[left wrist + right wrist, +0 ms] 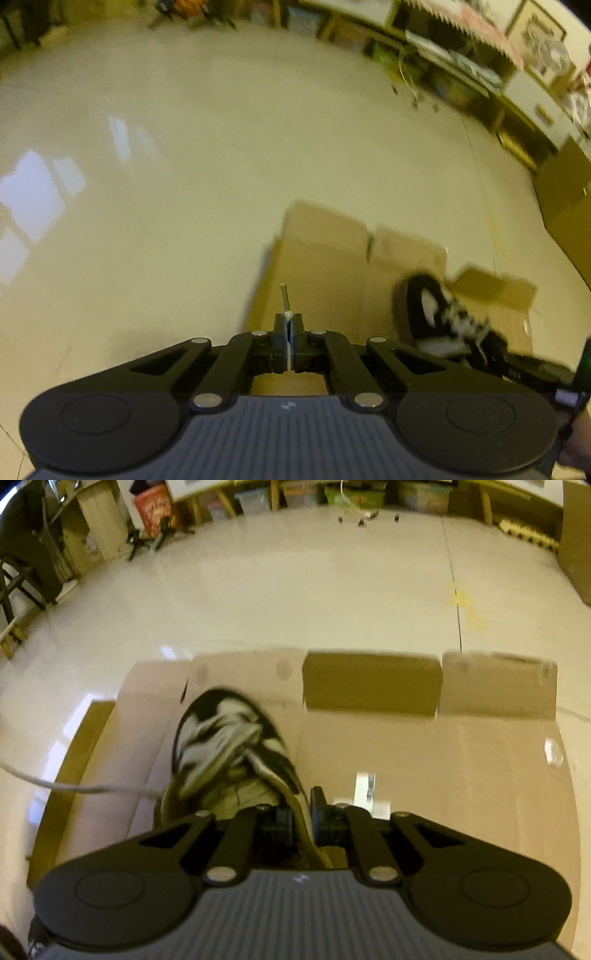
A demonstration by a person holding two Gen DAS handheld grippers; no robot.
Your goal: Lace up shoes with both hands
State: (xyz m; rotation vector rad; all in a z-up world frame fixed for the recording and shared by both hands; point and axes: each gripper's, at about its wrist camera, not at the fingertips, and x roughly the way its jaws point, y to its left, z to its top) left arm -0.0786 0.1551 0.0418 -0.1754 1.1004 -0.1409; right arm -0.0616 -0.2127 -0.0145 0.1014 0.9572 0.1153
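A black-and-white sneaker [229,738] lies on flattened cardboard [406,757], toe pointing away. My right gripper [302,808] is shut on the tan inner edge of the shoe's opening, which runs up between the two pads. A white lace [74,786] leads from the shoe off to the left. In the left wrist view my left gripper [289,325] is shut on that lace, whose stiff tip [284,295] sticks out past the fingertips. The sneaker [436,317] appears blurred to the right of it, on the cardboard [325,251].
Glossy pale floor [295,590] surrounds the cardboard. Shelves with boxes and clutter [351,494] line the far wall. A tall cardboard box [565,199] stands at the right. A small white label [365,786] lies on the cardboard by the right fingers.
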